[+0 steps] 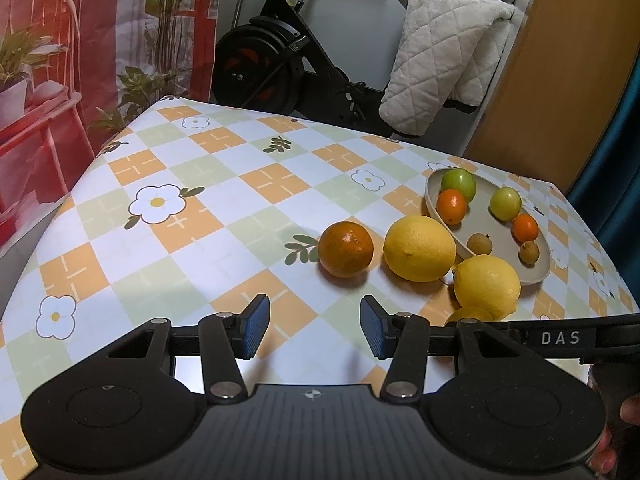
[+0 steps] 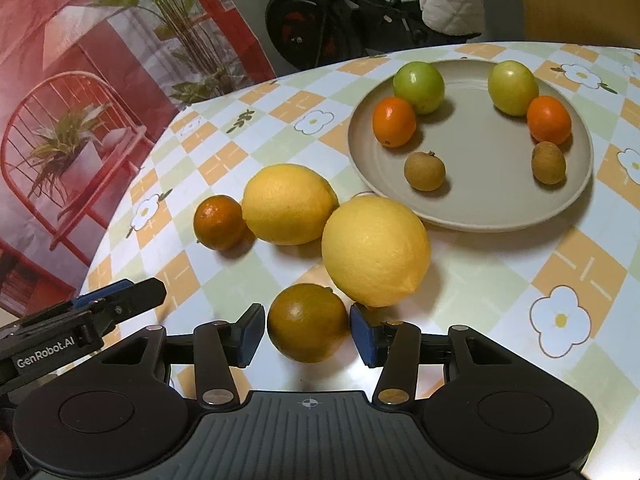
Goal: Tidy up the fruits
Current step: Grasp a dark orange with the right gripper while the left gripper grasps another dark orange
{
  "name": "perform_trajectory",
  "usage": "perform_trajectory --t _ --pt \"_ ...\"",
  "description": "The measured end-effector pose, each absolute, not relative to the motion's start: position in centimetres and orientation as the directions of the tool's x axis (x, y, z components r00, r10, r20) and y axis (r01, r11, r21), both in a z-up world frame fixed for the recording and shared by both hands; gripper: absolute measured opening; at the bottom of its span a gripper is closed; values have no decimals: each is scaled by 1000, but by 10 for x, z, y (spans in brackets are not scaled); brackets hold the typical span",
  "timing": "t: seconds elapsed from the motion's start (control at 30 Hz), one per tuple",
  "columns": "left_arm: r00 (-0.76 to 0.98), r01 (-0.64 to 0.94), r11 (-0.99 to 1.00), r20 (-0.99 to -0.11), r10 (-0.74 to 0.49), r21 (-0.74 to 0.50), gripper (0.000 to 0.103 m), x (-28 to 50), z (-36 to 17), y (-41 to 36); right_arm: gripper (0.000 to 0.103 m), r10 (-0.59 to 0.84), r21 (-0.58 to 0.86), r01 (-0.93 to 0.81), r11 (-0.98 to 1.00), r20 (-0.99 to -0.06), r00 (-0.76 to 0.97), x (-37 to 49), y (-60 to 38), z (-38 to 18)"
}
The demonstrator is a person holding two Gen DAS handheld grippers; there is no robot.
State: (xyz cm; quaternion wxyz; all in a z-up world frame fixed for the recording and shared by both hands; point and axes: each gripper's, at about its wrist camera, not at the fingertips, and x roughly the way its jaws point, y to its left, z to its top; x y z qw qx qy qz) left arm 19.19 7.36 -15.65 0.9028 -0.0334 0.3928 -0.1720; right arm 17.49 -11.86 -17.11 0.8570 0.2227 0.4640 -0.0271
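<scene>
A beige plate (image 2: 472, 208) holds two green fruits, two small oranges and two brown longans. On the table beside it lie two lemons (image 2: 290, 204) (image 2: 376, 250) and two dark oranges (image 2: 220, 222) (image 2: 307, 322). My right gripper (image 2: 307, 334) is open, its pads on either side of the nearer dark orange, not clamped. My left gripper (image 1: 314, 330) is open and empty above the cloth, short of the far dark orange (image 1: 346, 249) and the lemons (image 1: 419, 248) (image 1: 487, 285). The plate (image 1: 532, 276) lies beyond them.
The table has a checked flower-print cloth (image 1: 200, 200). An exercise bike (image 1: 280, 60) and a white quilted cloth (image 1: 444, 56) stand behind the far edge. A red printed backdrop (image 2: 80, 100) is at the left. The left gripper's finger (image 2: 120, 300) shows beside my right gripper.
</scene>
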Motion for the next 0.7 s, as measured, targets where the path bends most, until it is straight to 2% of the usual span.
perform_trajectory --t 0.7 --pt "635 291 929 -680 -367 -230 54 247 -168 51 40 112 317 276 907 -816 567 128 -168 -165"
